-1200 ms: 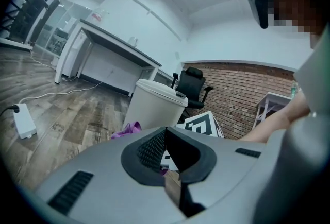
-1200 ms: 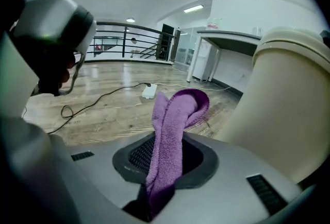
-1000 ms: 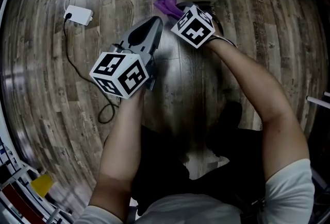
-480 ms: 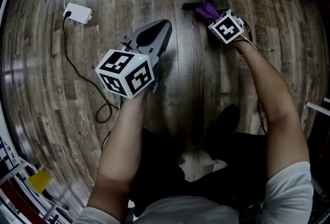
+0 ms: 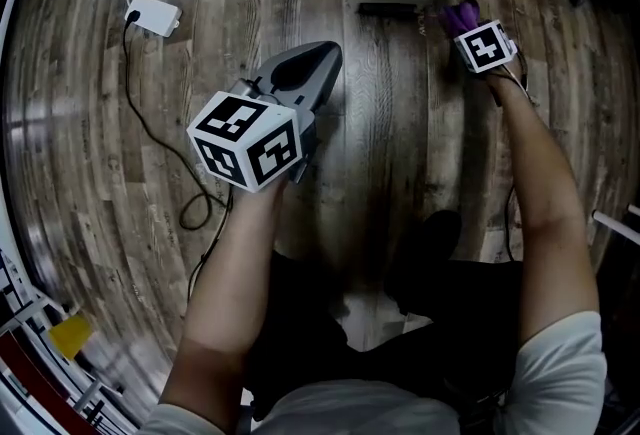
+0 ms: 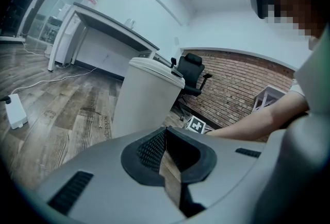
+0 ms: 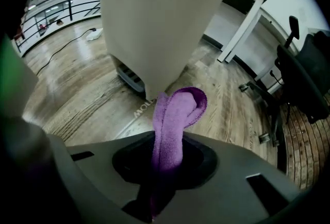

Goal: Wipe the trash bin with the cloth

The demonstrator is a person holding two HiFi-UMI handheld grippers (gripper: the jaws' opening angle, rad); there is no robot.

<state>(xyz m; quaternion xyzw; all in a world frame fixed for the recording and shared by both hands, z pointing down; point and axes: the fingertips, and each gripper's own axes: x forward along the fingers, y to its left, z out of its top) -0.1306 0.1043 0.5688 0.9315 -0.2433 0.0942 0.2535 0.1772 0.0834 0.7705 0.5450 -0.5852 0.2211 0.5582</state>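
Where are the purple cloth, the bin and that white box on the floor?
Purple terry cloth (image 7: 172, 125): right gripper view, folded middle.
Pale plastic trash bin (image 6: 142, 99): left gripper view, side wall.
Small white box (image 5: 153, 15): head view, top face.

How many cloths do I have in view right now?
1. The purple cloth is clamped in the right gripper, folded over by the trash bin's lower edge. The left gripper holds nothing. Another could lie hidden behind the bin.
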